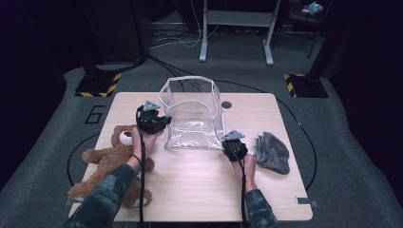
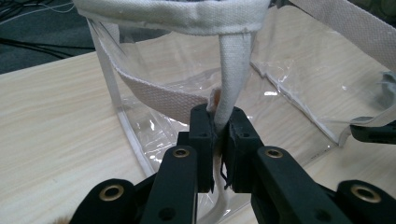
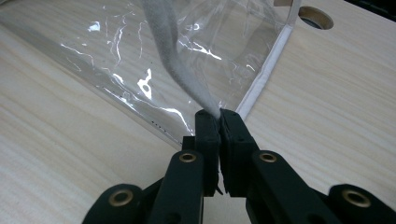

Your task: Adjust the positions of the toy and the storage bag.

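- Holding the clear plastic tote bag with white webbing trim (image 1: pixel 192 114) open and upright at the middle of the light wooden table (image 1: pixel 190 190) looks like the step in hand.
- The left gripper (image 2: pixel 217 128) has its jaws clamped on a white webbing strap (image 2: pixel 231 70) hanging from the bag's rim.
- The right gripper (image 3: pixel 219 121) has its jaws pinched together on another white strap (image 3: pixel 177 70) at the bag's near right corner.
- A brown plush teddy bear (image 1: pixel 109 164) lies at the left of the table, partly under the left forearm; a grey knitted cloth (image 1: pixel 273 152) lies just right of the right gripper.
- Next, I judge, one gripper must let go of its strap and fetch an item, while the other keeps the mouth from sagging.
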Demonstrator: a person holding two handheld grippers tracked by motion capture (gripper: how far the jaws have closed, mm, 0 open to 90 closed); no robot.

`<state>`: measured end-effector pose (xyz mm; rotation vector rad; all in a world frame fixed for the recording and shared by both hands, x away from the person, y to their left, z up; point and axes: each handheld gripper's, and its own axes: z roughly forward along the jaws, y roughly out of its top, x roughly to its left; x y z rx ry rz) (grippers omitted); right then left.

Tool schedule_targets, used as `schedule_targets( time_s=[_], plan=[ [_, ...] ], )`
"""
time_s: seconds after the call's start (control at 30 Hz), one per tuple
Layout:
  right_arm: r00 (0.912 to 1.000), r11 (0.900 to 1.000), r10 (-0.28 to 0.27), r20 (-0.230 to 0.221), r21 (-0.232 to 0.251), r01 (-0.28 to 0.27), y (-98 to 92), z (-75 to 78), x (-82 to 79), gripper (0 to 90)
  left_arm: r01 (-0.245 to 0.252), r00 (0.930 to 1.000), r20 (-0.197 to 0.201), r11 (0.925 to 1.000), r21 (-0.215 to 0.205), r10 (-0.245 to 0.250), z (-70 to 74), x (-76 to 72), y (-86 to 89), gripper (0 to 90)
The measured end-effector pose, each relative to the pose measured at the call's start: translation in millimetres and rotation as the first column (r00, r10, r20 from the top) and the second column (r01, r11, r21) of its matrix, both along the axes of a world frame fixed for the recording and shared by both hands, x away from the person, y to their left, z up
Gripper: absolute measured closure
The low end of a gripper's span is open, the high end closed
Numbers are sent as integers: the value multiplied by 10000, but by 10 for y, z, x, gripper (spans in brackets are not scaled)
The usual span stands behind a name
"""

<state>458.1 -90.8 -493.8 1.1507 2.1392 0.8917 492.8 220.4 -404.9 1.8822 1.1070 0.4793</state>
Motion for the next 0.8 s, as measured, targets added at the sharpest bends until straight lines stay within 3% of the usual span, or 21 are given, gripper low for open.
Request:
schedule_targets(
  time_s=[0.4, 0.63, 0.8],
  plan=[
    [9999, 9997, 119, 26, 234, -120, -79, -17, -188, 871, 379, 9993, 72, 9992, 134, -380, 1, -209, -4, 831],
    [9998, 9991, 212, 18, 363, -212, -135, -23, -314, 871, 516, 9986, 143, 9986, -142, -514, -22, -324, 7, 831],
    [9997, 9987, 252, 39, 434, -254, -155, -28, -399, 871, 619, 9979, 190, 9980, -85, -618, -27, -378, 9, 831]
  ],
)
